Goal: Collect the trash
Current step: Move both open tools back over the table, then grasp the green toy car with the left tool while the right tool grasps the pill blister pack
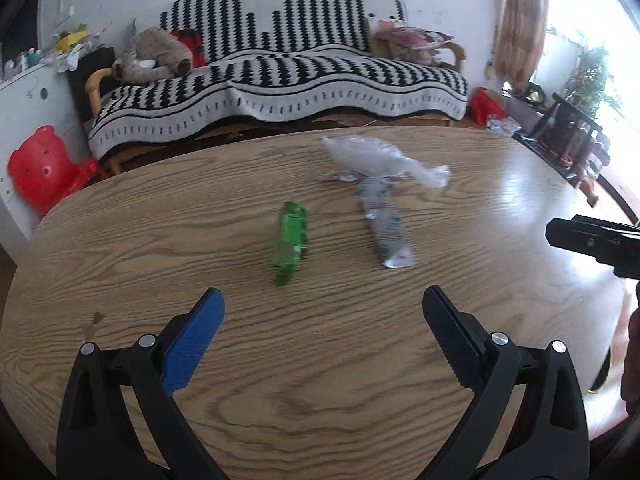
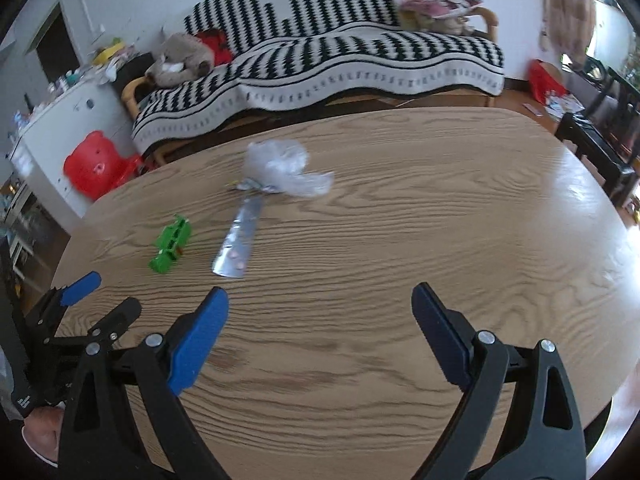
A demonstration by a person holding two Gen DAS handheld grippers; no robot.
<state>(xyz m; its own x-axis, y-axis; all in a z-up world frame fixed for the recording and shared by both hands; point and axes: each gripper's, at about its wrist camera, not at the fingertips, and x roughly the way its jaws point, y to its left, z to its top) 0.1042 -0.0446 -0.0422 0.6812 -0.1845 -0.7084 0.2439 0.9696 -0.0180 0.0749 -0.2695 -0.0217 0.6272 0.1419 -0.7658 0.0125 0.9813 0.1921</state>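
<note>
Approach step, nothing gripped. Left gripper [image 1: 323, 300], right gripper [image 2: 320, 296]: jaws wide open, empty. Nearest pickup: crumpled green plastic wrapper [image 1: 291, 242] on wood-grain bench [image 1: 320, 380]; advance, straddle, close.

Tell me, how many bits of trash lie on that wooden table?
3: a green plastic piece nearest the left gripper, a silver foil wrapper beside it, and a crumpled clear plastic bag at the wrapper's far end.

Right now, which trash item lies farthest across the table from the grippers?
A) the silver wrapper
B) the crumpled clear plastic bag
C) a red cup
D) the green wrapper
B: the crumpled clear plastic bag sits at the sofa-side end, beyond the silver wrapper and the green wrapper.
</note>
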